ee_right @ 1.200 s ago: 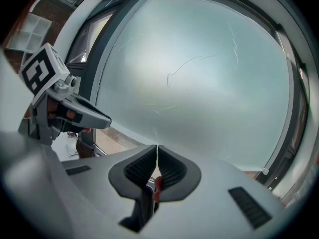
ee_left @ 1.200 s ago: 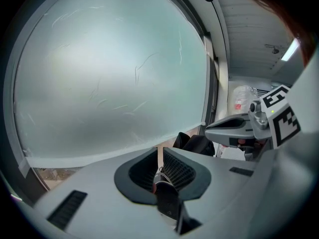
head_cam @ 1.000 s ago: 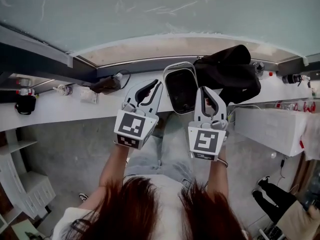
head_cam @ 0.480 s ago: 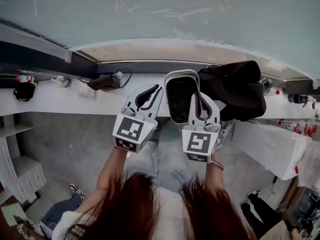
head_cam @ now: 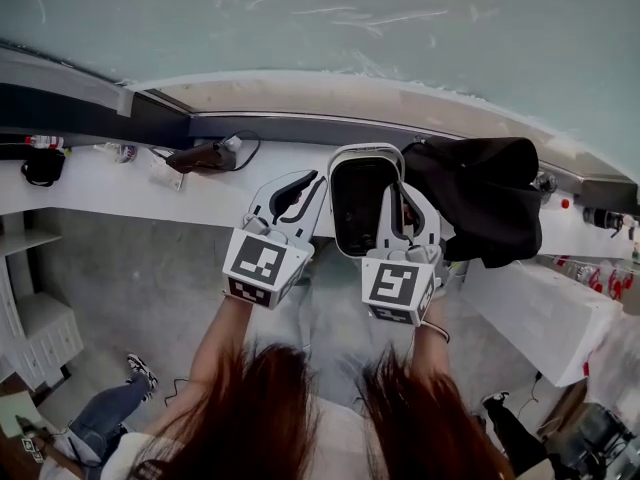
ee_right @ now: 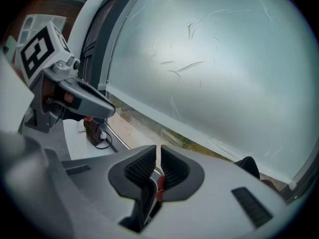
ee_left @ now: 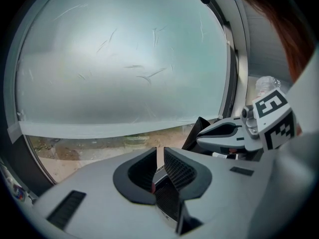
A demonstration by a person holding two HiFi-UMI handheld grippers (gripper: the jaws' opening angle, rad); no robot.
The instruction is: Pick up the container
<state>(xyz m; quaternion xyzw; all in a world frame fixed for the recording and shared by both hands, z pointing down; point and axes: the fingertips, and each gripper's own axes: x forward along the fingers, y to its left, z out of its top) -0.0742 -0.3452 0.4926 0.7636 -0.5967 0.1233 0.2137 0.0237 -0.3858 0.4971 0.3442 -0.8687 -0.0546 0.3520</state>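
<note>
The container [head_cam: 358, 208], a tall oblong tub with a pale rim and a dark inside, is set upright on the white ledge [head_cam: 120, 193] under the window [head_cam: 300, 18]. Its open top faces up, so the rim can be reached from both long sides. It is judged to be resting there and not yet lifted.

The left gripper [head_cam: 314, 182] is held just beside the container's left rim. The right gripper [head_cam: 403, 196] is held over its right rim, so the container is bracketed for a two-sided lift. Both grippers are angled forward and somewhat down, towards the window.

In the right gripper view the fingers are seen closed together, with nothing pinched. In the left gripper view the fingers are nearly together and have just been opening. Only a thin slit is left between them, and nothing is clamped. In both views a pale curved edge, probably the container's rim, is glimpsed low between the jaws.

A black bag [head_cam: 490, 203] is slumped on the ledge against the container's right side, which leaves that side crowded. A small dark device with a cable [head_cam: 205, 156] is left well apart to the left.

Counted: one container, two grippers, two marker cubes [head_cam: 262, 265], one bag, one cabled device.
</note>
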